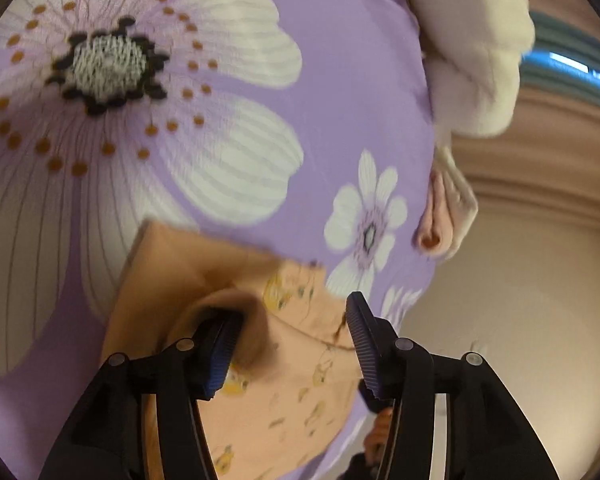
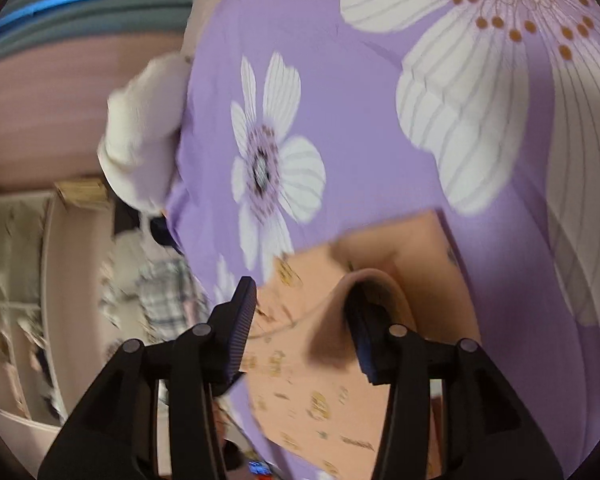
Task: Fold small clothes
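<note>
Left gripper point(image 1: 290, 340): my fingers are wide apart; a raised fold of the garment point(image 1: 284, 364) curls over the left finger point(image 1: 220, 352), the right finger point(image 1: 362, 340) is bare with cloth lying between the two.
Right gripper point(image 2: 302, 326): fingers wide too; a garment point(image 2: 320, 380) fold drapes over my right finger point(image 2: 366, 344), left finger point(image 2: 242, 324) clear of cloth.
Garment: peach, small yellow prints, lying on the sheet point(image 1: 340, 80) near its edge, partly lifted at both folds.
Sheet: purple with big white flowers, covers the surface; cannot tell what is under it.
Pile: cream fleece point(image 1: 472, 60) at the sheet's far edge, pink piece point(image 1: 436, 220) just beside it.
Blur: both views smeared.
</note>
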### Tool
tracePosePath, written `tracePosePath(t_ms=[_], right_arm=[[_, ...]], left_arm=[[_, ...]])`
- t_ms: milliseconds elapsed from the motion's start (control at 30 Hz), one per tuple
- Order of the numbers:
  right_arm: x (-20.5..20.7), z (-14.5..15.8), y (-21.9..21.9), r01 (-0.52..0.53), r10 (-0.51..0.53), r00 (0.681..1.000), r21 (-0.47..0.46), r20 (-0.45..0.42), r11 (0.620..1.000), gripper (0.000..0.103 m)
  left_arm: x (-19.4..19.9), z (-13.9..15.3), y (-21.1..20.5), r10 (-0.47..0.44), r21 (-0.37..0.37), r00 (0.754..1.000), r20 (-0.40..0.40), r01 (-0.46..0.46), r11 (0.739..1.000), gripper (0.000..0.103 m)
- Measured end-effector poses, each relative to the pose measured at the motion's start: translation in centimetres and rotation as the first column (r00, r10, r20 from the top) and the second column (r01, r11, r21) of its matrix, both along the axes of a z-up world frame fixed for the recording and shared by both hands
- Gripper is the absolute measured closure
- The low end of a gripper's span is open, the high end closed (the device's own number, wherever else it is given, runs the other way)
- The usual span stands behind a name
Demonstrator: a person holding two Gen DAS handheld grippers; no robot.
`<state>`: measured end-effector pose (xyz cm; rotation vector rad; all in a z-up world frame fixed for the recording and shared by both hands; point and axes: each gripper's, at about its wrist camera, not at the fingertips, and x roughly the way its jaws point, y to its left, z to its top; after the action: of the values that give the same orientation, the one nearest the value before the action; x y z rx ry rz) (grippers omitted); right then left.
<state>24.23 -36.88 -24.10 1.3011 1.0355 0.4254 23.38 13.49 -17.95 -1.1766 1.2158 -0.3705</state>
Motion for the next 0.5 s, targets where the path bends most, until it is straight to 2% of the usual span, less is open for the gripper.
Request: tracePosePath(t_ms=[133,200,267,333,367,400,467,500], right_arm=[[0.2,0.9,-1.4,0.084,-0.082,0.994,-0.027,0.071,0.996,0.055],[-0.2,1.6,-1.8,0.107,-0.101,0.991,-0.069,0.089,0.992,0.055],[-0.7,2.4,-1.6,0.093,-0.078,0.989,-0.12,0.124,0.988,0.054],[-1.9,4.0,-0.8,0.05,-0.005,0.983,-0.236,0.186,0.97,0.055],[-2.2,4.4,-0.2,0.036,0.026,0.979,-0.294,0.204,0.955,0.055],[-2.9,5.2,0.5,0.019,0.073,0.971,-0.376,0.229,0.926,0.055],[-4.3,6.2,2.1,-0.008,0.159,0.955,-0.515,0.249,0.857,0.063],[-5.1,6.6,3.0,-0.021,0.204,0.946,-0.578,0.253,0.816,0.071]], left_arm=[[0.9,0.5,1.2,0.079,0.001,0.997,0.026,-0.079,0.997,0.052],[0.9,1.3,1.3,0.074,0.067,0.997,0.037,-0.076,0.995,0.052],[0.4,2.4,1.0,0.033,0.143,0.996,0.08,-0.044,0.989,0.052],[-0.5,3.6,0.3,-0.034,0.242,0.992,0.122,0.004,0.97,0.052],[-1.1,4.2,-0.2,-0.08,0.308,0.987,0.142,0.033,0.951,0.052],[-2.1,5.1,-1.1,-0.141,0.394,0.975,0.17,0.064,0.917,0.052],[-3.6,6.0,-2.7,-0.236,0.506,0.951,0.201,0.105,0.856,0.052],[-4.5,6.3,-3.2,-0.272,0.539,0.938,0.215,0.119,0.834,0.052]])
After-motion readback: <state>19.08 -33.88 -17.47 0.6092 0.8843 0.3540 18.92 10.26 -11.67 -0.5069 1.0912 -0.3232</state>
